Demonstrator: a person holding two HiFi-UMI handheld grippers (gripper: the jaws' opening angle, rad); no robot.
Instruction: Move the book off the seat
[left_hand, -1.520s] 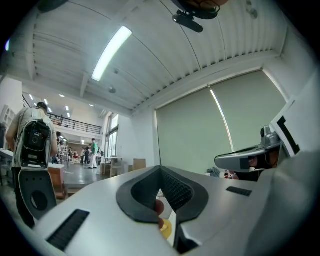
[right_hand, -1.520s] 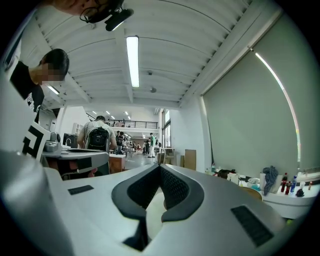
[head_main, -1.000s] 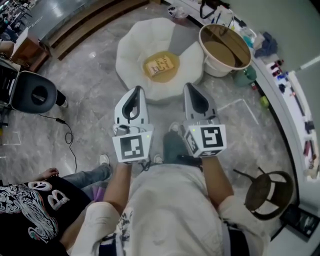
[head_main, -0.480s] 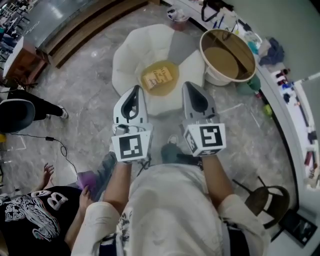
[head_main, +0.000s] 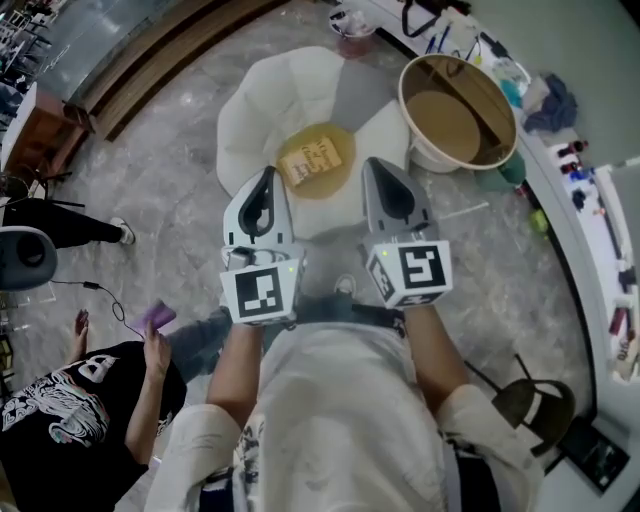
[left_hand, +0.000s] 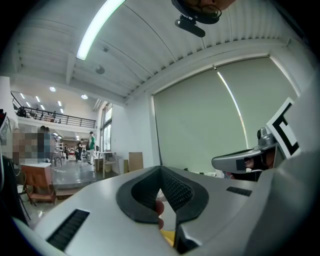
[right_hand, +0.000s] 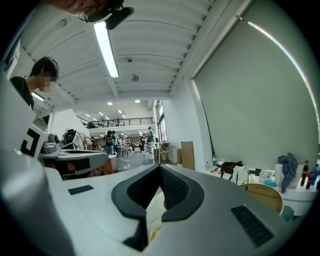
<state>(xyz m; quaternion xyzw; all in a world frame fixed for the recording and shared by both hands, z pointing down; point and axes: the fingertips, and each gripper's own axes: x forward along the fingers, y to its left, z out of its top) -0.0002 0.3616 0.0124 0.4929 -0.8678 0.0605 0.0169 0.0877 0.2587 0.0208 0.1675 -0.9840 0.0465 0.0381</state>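
Close in front of me, left gripper and right gripper sit side by side, jaws closed on nothing — ahead and lower, between their tips, perhaps slightly nearer the left, the book lies crosswise on the yellow seat of the white chair.

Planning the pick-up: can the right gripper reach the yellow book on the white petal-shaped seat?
Probably yes: the yellow book lies uncovered on the white petal-shaped seat; nothing stands between it and the right gripper, though its jaws are shut.
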